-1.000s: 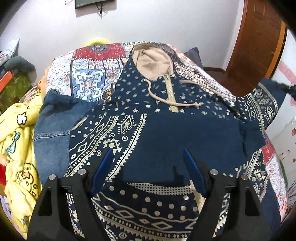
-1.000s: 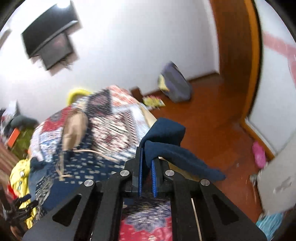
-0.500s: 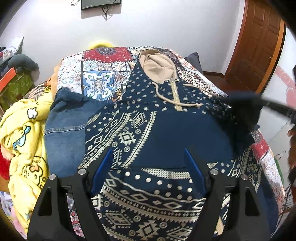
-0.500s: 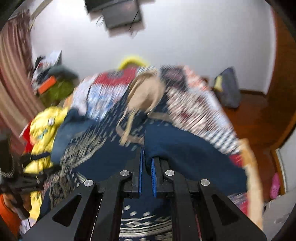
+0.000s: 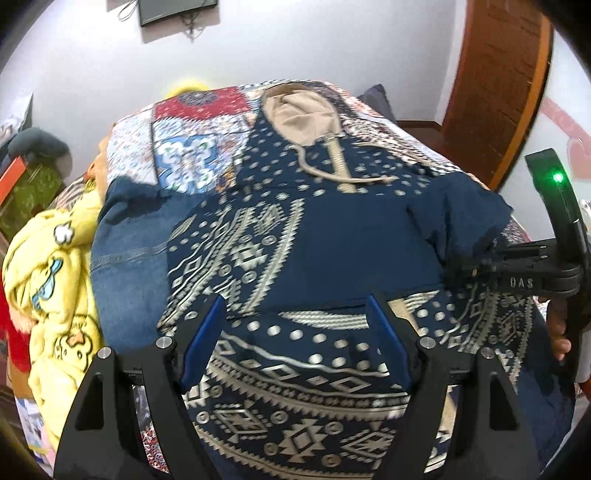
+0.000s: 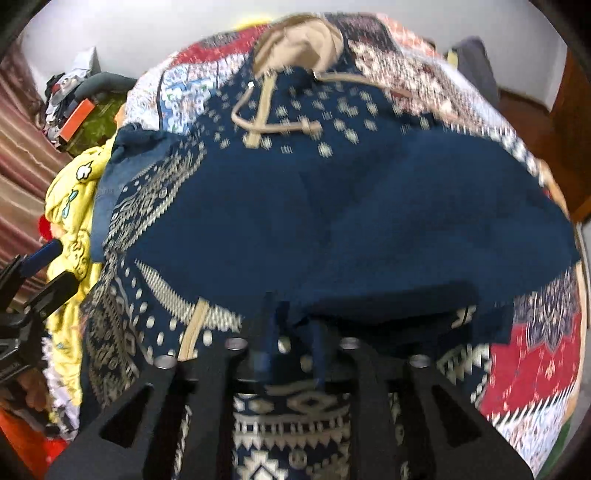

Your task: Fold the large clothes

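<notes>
A navy hoodie (image 5: 295, 258) with cream patterns and a beige hood (image 5: 303, 110) lies on the bed; it also shows in the right wrist view (image 6: 332, 206). Its plain navy sleeve (image 6: 369, 221) is folded across the chest. My left gripper (image 5: 295, 332) is open and empty above the hoodie's lower part. My right gripper (image 6: 291, 332) sits low at the sleeve's end; its jaws look slightly apart and blurred, with sleeve cloth between them. It shows in the left wrist view (image 5: 476, 266) at the sleeve's edge.
A patchwork quilt (image 5: 192, 147) covers the bed. Blue jeans (image 5: 125, 258) and a yellow cartoon blanket (image 5: 48, 277) lie left of the hoodie. A wooden door (image 5: 498, 92) stands at the right. A wall television (image 5: 173, 7) hangs behind.
My right gripper carried the sleeve from beyond the bed's right side across onto the hoodie's chest and lowered it. My left gripper drew back slightly and stayed open.
</notes>
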`<control>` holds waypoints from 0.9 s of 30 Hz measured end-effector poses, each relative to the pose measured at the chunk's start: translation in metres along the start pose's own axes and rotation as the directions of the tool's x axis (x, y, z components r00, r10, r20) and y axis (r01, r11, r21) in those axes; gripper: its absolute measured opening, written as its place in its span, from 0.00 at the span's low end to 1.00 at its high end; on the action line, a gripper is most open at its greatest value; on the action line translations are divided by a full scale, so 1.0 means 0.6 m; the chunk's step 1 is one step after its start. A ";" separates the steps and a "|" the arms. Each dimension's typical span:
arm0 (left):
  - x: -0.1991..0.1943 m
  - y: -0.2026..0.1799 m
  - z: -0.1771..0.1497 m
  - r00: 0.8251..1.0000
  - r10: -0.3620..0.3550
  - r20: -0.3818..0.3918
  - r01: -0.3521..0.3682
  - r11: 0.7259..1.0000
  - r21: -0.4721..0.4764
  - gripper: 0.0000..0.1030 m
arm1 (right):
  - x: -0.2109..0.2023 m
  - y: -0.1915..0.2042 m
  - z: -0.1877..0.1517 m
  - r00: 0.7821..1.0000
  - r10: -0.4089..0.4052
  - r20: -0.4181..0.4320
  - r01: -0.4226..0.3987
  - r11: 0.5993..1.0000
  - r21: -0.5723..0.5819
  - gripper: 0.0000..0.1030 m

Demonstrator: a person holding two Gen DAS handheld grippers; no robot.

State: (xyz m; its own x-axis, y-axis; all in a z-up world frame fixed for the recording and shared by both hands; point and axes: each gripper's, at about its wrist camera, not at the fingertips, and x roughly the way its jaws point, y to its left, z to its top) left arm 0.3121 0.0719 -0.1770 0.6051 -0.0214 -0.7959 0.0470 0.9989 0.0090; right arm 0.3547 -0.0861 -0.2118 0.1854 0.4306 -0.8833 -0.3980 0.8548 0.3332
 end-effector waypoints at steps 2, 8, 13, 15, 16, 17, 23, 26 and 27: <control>-0.005 -0.021 0.012 1.000 -0.018 0.010 0.018 1.000 0.022 0.75 | -0.021 -0.003 -0.013 1.000 0.009 0.002 -0.009 1.000 -0.027 0.34; -0.019 -0.107 0.058 0.995 -0.089 0.038 0.084 0.990 0.114 0.75 | -0.112 -0.034 -0.051 0.990 -0.073 0.119 0.083 0.993 -0.079 0.36; -0.016 -0.194 0.101 0.985 -0.167 0.043 0.156 0.969 0.193 0.75 | -0.191 -0.096 -0.072 0.939 -0.219 0.266 0.232 0.972 -0.020 0.47; -0.013 -0.231 0.115 0.981 -0.190 0.047 0.175 0.958 0.227 0.75 | -0.205 -0.121 -0.074 0.920 -0.265 0.290 0.272 0.962 0.018 0.50; -0.009 -0.255 0.123 0.978 -0.203 0.047 0.185 0.950 0.253 0.75 | -0.211 -0.142 -0.078 0.909 -0.295 0.294 0.294 0.955 0.048 0.51; -0.006 -0.269 0.126 0.976 -0.212 0.044 0.192 0.944 0.269 0.75 | -0.213 -0.156 -0.080 0.906 -0.307 0.292 0.301 0.951 0.069 0.51; 0.051 -0.381 0.142 0.971 -0.241 -0.007 0.224 0.892 0.393 0.75 | -0.203 -0.249 -0.107 0.914 -0.319 0.252 0.266 0.938 0.222 0.51; 0.086 -0.427 0.138 0.972 -0.232 -0.036 0.224 0.870 0.439 0.75 | -0.190 -0.278 -0.121 0.920 -0.321 0.224 0.260 0.929 0.264 0.51; 0.103 -0.444 0.137 0.971 -0.233 -0.057 0.233 0.862 0.451 0.75 | -0.188 -0.282 -0.126 0.922 -0.321 0.217 0.259 0.927 0.271 0.51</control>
State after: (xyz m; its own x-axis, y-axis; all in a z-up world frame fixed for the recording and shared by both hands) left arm 0.4024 -0.1992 -0.1791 0.5309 -0.2508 -0.8095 0.5398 0.8364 0.0949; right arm 0.3331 -0.3014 -0.1932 0.4934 0.1858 -0.8497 -0.0779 0.9824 0.1695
